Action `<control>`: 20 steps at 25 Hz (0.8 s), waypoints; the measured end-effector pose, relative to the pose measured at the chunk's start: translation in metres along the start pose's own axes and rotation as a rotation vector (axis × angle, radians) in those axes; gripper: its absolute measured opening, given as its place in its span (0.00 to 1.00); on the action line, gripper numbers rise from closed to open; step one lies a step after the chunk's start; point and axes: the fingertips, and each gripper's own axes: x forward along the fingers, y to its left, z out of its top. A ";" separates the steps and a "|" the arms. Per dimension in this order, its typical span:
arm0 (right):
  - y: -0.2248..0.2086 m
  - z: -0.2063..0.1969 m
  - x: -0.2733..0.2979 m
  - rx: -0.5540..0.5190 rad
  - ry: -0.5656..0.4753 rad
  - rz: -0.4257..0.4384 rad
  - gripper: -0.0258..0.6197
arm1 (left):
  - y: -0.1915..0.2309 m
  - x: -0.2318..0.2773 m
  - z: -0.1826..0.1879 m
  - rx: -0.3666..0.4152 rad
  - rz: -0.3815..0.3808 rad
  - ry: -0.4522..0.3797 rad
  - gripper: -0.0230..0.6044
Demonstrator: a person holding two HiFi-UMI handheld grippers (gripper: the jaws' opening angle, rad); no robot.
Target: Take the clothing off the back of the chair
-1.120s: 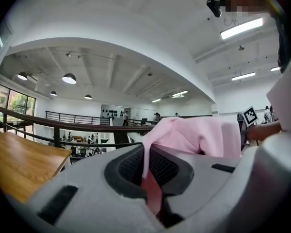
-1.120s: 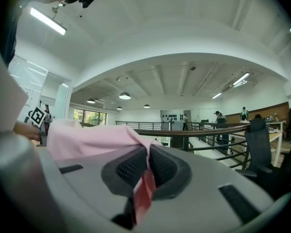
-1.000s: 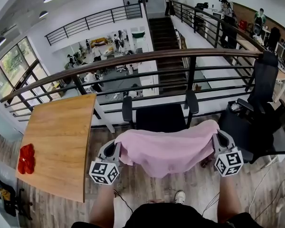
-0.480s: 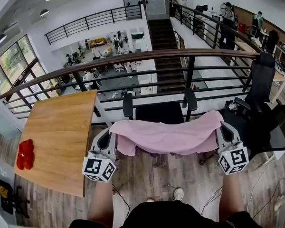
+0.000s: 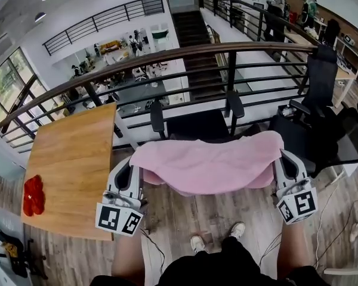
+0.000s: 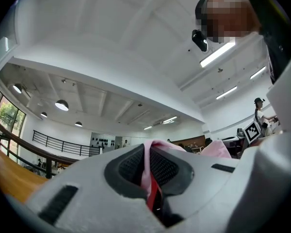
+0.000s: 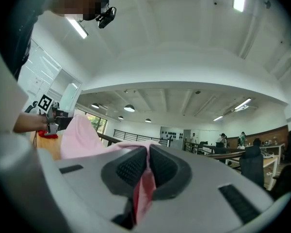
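A pink garment (image 5: 209, 164) is stretched out flat between my two grippers, held up above a black chair (image 5: 194, 123) that stands by the railing. My left gripper (image 5: 136, 170) is shut on the garment's left edge; pink cloth (image 6: 146, 166) is pinched between its dark pads. My right gripper (image 5: 280, 159) is shut on the right edge, with pink cloth (image 7: 146, 178) squeezed between its pads too. The cloth hides most of the chair's back; only the armrests and seat show beyond it.
A wooden table (image 5: 71, 159) stands at the left with a red thing (image 5: 33, 195) on it. A metal railing (image 5: 185, 76) runs behind the chair. Another black chair (image 5: 322, 124) is at the right. The person's feet (image 5: 218, 240) stand on the plank floor.
Both grippers have lifted the pink garment up and drawn it back from the chair. It hung in a sagging fold before and now spreads flat and taut.
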 end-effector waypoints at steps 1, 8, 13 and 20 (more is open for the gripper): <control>0.007 0.002 -0.006 -0.004 0.001 0.002 0.07 | -0.003 -0.005 0.001 -0.002 -0.006 0.000 0.07; 0.028 0.009 -0.043 0.012 -0.027 0.055 0.07 | -0.039 -0.040 0.003 -0.054 0.014 -0.005 0.07; 0.029 0.007 -0.074 0.018 -0.025 0.108 0.07 | -0.075 -0.070 -0.005 -0.092 0.046 0.020 0.07; 0.037 -0.010 -0.103 0.024 0.014 0.190 0.07 | -0.125 -0.097 -0.033 -0.101 0.074 0.088 0.07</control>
